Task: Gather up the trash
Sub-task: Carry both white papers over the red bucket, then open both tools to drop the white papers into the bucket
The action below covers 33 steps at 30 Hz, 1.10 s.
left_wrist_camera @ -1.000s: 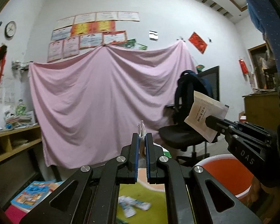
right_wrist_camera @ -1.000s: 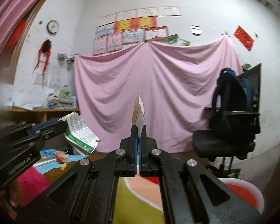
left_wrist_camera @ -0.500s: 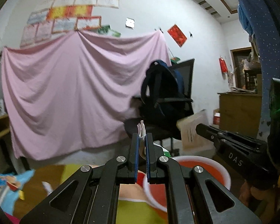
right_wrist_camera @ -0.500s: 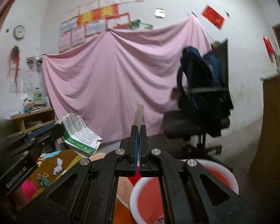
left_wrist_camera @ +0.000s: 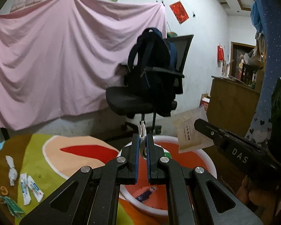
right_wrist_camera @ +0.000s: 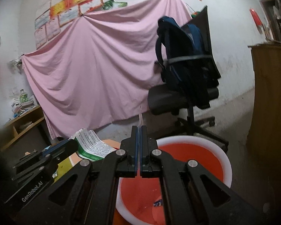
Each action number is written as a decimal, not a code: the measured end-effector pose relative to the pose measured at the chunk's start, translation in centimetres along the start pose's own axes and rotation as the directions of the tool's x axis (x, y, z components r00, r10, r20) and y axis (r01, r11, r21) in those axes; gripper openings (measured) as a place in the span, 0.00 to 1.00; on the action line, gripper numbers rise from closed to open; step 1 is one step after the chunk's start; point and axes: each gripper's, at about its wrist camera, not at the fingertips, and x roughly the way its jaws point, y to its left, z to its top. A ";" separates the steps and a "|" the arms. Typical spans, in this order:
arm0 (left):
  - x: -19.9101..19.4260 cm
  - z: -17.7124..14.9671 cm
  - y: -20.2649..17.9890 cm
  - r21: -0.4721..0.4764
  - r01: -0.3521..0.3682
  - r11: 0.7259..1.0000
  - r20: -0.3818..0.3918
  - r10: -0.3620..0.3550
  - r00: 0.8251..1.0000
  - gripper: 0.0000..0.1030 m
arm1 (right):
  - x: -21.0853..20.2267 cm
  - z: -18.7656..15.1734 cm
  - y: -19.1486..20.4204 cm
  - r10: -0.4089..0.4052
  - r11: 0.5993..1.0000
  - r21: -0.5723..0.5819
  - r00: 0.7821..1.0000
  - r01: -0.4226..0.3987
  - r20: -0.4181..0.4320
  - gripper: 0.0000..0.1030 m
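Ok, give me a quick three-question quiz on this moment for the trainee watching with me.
1. True or false: the red basin is empty.
2. What does the right gripper hold? A a beige packet; B a bottle; C nothing.
3. Fill in: the loose white wrappers lie on the ___, outside the basin.
Key: 1 false, a small dark wrapper lies in it. 2 A. 3 mat.
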 end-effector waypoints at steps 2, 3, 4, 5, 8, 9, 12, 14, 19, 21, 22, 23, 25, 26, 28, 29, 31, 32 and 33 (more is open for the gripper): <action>0.4 0.0 0.0 -0.008 0.000 1.000 -0.017 -0.001 1.000 0.05 | 0.2 0.0 -0.5 -0.009 1.000 0.014 1.000 0.010 -0.015 0.31; 0.5 -0.2 0.1 -0.015 0.006 1.000 -0.020 -0.007 1.000 0.06 | 0.4 0.0 -0.7 -0.011 1.000 0.019 1.000 0.012 -0.020 0.31; 0.6 -0.1 0.1 -0.023 0.015 1.000 -0.027 -0.016 1.000 0.06 | 0.4 -0.1 -0.9 -0.012 1.000 0.024 1.000 0.013 -0.026 0.31; 0.6 -0.1 0.2 -0.026 0.017 1.000 -0.031 -0.018 0.999 0.06 | 0.5 -0.1 -1.0 -0.013 0.999 0.029 1.000 0.014 -0.028 0.31; 0.8 -0.3 0.3 -0.027 0.016 1.000 -0.043 -0.017 0.999 0.07 | 0.6 -0.1 -1.3 -0.020 0.999 0.035 0.999 0.021 -0.036 0.31; 0.9 -0.2 0.4 -0.028 0.016 0.999 -0.047 -0.017 0.999 0.07 | 0.7 -0.1 -1.4 -0.021 0.999 0.037 0.999 0.023 -0.038 0.31; 1.1 -0.3 0.5 -0.031 0.018 0.999 -0.059 -0.019 0.998 0.08 | 0.7 -0.2 -1.2 -0.022 0.999 0.038 0.999 0.024 -0.045 0.31; 1.1 -0.4 0.6 -0.034 0.016 0.999 -0.065 -0.018 0.998 0.08 | 0.7 -0.2 -1.1 -0.022 0.999 0.035 0.999 0.023 -0.047 0.31; 0.8 -0.5 1.1 -0.049 0.008 0.999 -0.066 -0.011 0.998 0.13 | 0.7 -0.2 -1.0 -0.022 0.999 0.030 0.999 0.023 -0.048 0.31; 0.5 -0.5 1.5 -0.062 0.006 0.998 -0.058 -0.010 0.998 0.25 | 0.7 -0.1 -1.0 -0.024 0.999 0.030 0.999 0.025 -0.046 0.31; 0.2 -0.4 1.9 -0.075 0.004 0.997 -0.047 -0.008 0.999 0.27 | 0.7 -0.1 -1.0 -0.025 0.999 0.030 0.999 0.026 -0.045 0.31; 0.0 -0.4 2.1 -0.085 0.003 0.996 -0.040 -0.006 0.999 0.27 | 0.7 -0.1 -1.0 -0.026 0.999 0.030 0.999 0.028 -0.042 0.32; -0.4 -0.2 2.7 -0.099 -0.001 0.995 -0.034 -0.002 0.999 0.28 | 0.6 0.0 -1.0 -0.026 0.999 0.029 0.999 0.027 -0.037 0.32; -0.7 0.0 2.9 -0.105 -0.006 0.994 -0.031 0.003 1.000 0.28 | 0.5 0.0 -0.9 -0.026 0.999 0.028 0.999 0.027 -0.033 0.33; -1.1 0.2 3.4 -0.112 -0.016 0.994 -0.023 0.013 1.000 0.28 | 0.3 0.1 -0.7 -0.027 0.999 0.020 0.999 0.027 -0.022 0.35; -1.5 0.3 3.7 -0.116 -0.022 0.993 -0.017 0.020 1.000 0.29 | 0.2 0.1 -0.5 -0.025 1.000 0.015 1.000 0.026 -0.015 0.38; -2.4 0.5 4.3 -0.126 -0.035 0.991 0.000 0.036 0.999 0.34 | -0.1 0.2 -0.2 -0.018 1.000 0.008 1.000 0.017 0.004 0.48; -2.9 0.5 4.5 -0.132 -0.041 0.990 0.009 0.043 0.999 0.37 | -0.3 0.3 0.1 -0.012 1.000 0.005 1.000 0.012 0.017 0.57; -3.5 0.5 4.9 -0.140 -0.050 0.989 0.023 0.053 0.998 0.38 | -0.5 0.4 0.3 -0.006 1.000 0.003 1.000 0.006 0.028 0.65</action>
